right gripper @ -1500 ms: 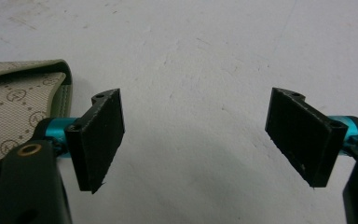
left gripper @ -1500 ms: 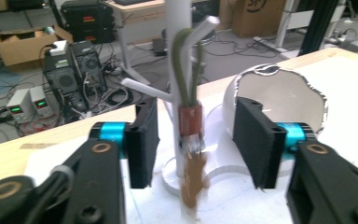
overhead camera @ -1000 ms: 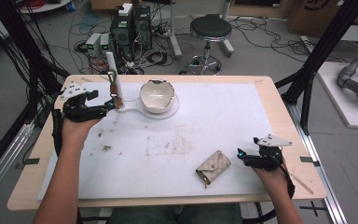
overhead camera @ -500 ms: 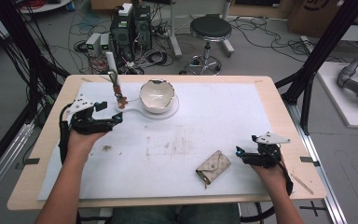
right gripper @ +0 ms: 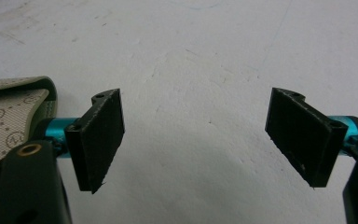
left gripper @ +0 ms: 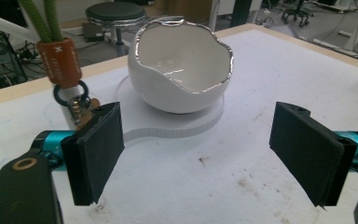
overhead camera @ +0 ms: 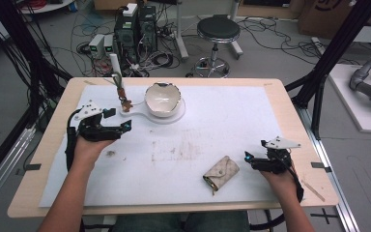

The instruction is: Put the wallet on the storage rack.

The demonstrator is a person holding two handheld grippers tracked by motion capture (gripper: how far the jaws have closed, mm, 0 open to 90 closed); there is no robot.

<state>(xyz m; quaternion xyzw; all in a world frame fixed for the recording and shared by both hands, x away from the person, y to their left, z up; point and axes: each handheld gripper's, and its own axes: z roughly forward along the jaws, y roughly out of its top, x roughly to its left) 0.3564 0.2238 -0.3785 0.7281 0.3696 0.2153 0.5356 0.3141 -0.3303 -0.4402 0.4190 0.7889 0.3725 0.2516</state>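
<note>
**Two spread tools at rest over a white-covered bench**

While both hands rest low on the bench (overhead camera: 43, 145), each tool stands with its jaws wide apart and nothing between them. Left tool (overhead camera: 121, 127): held at the rear left of the white sheet (overhead camera: 232, 121), pointing toward a white egg-shaped bowl (overhead camera: 162, 99) with a jagged silver rim; in the left gripper view the bowl (left gripper: 182, 70) sits beyond the jaws, centred between them, on a flat white base (left gripper: 177, 123) with a rounded tab. Just left of the bowl, a green cord (left gripper: 44, 18) passes into an orange sleeve (left gripper: 64, 63) ending in a dark ring and a small metal clasp (left gripper: 78, 106), which hangs close to the left jaw pad. Right tool (overhead camera: 250, 158): held at the front right, pointing left toward a beige patterned pouch (overhead camera: 221, 172) lying flat on the sheet, near the jaws but apart from them. In the right gripper view the pouch (right gripper: 9, 116) appears at the left edge, outside the jaws, and bare stained sheet lies between the pads. A round stool (overhead camera: 217, 29) and cabled equipment stand on the floor beyond the bench.
</note>
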